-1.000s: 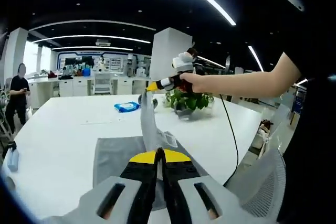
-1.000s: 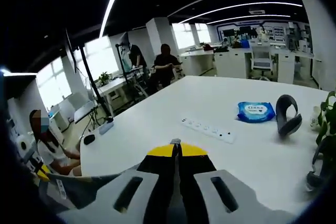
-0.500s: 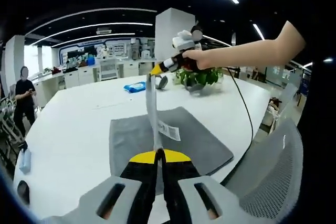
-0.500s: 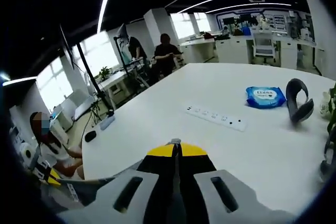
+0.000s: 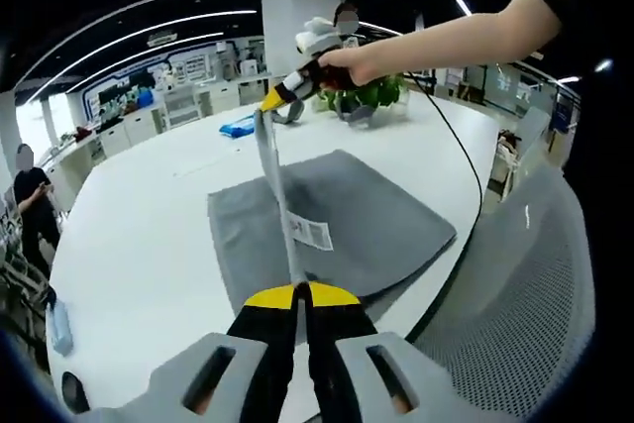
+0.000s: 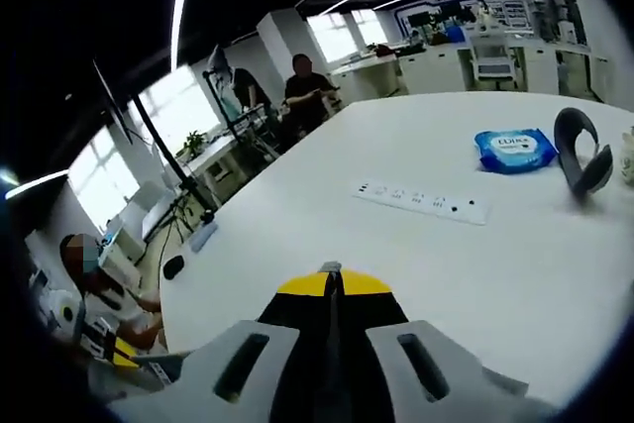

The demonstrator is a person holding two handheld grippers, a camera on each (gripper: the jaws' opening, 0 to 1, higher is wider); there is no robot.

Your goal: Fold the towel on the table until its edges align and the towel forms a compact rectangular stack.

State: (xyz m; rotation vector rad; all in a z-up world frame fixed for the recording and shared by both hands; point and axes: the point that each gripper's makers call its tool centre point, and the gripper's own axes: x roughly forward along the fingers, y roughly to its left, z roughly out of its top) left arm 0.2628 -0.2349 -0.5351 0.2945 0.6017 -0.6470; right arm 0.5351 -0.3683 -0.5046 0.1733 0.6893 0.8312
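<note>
Pinching one end of the grey towel (image 5: 337, 220), the left gripper (image 5: 300, 294) has its jaws closed on the cloth at the table's (image 5: 129, 245) near edge. The towel's raised edge runs taut up to the right gripper (image 5: 269, 102), whose jaws clamp the other end, while the rest lies flat near the table's right edge. Toward the far edge lie a power strip (image 6: 421, 201) and a blue wipes pack (image 6: 515, 149).

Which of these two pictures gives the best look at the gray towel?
The left gripper view: the towel lies spread on the white table, one edge stretched taut between both grippers. The right gripper view catches just a sliver of gray cloth near its lower left edge.
</note>
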